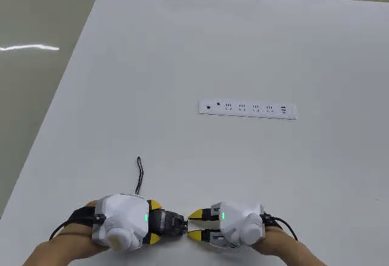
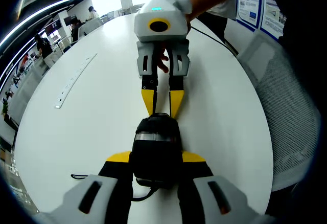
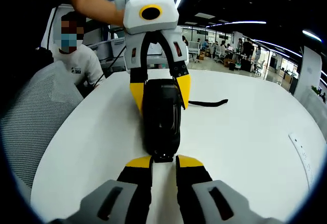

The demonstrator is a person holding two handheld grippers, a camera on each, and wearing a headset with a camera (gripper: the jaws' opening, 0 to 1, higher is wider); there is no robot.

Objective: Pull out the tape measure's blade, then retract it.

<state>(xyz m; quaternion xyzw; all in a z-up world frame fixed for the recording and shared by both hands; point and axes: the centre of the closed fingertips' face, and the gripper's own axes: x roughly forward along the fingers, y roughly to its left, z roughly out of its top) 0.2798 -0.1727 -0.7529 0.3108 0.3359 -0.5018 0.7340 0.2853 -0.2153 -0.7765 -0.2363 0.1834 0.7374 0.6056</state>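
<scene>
Down at the six o'clock edge of the counter (image 1: 243, 47), the left gripper (image 2: 157, 157) has its yellow pads pressed against both flanks of the tape measure (image 3: 161, 116), holding the case so its mouth points toward three o'clock. That steadies the body so the other tool can pull against it. The right gripper (image 3: 163, 163) faces it nose to nose, jaws drawn narrow around the case's front end, where the blade's hook should sit. Whether they actually pinch the hook I cannot tell. The tape measure is a black, rounded case with a silvery band across it, and no blade shows outside it, so the pull looks not yet begun. Its black wrist strap (image 1: 139, 175) trails toward twelve o'clock. A white power strip (image 1: 247, 109) lies well apart at one o'clock.
</scene>
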